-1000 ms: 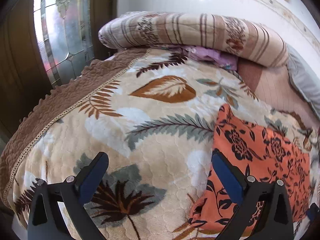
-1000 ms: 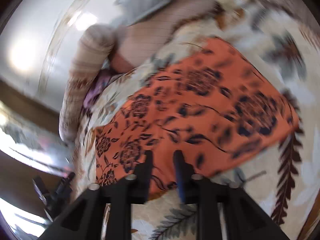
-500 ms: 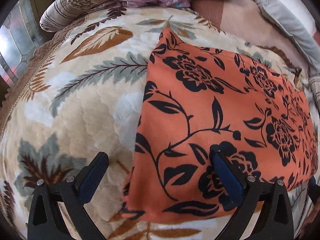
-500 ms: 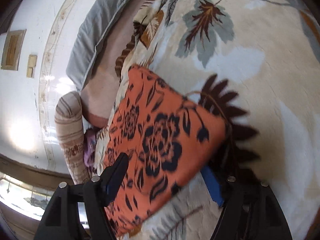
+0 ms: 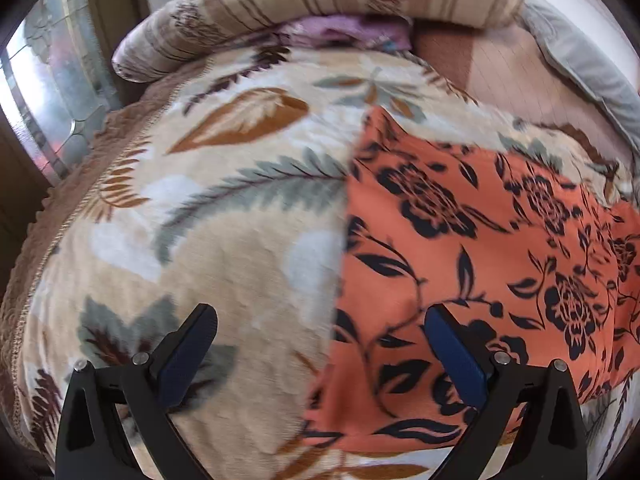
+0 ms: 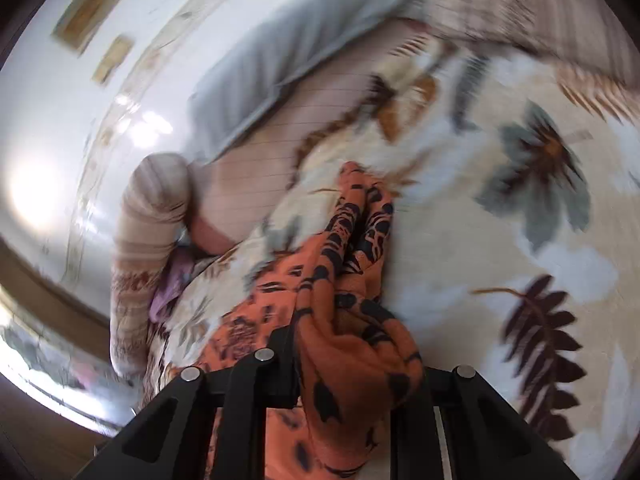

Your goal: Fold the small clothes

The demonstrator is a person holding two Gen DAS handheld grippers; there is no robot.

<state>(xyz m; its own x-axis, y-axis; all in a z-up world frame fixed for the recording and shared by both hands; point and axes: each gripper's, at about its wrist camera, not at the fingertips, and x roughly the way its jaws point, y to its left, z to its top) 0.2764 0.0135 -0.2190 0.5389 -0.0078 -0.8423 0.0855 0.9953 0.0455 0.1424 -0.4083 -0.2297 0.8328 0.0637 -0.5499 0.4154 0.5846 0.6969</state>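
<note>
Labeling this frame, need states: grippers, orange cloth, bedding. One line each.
left gripper: open, holding nothing, poised over the cloth's left edge.
right gripper: shut on the cloth, fabric bunched between its fingers.
orange floral cloth: mostly flat on the leaf-print blanket, one part gathered up.
striped rolled blanket: lying along the far side of the bed.

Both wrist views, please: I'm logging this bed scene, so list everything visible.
Orange garment: one, orange with black flowers, lying on the blanket; one end bunched in the right gripper.
Blanket: one, cream with leaf print, covering the bed.
Striped bolster: one, beige with brown stripes, at the far edge.
Purple cloth: one, tucked under the bolster.
Grey pillow: one, by the wall.
Left gripper: black, blue pads, open over the garment's edge.
Right gripper: black, shut on the garment.
</note>
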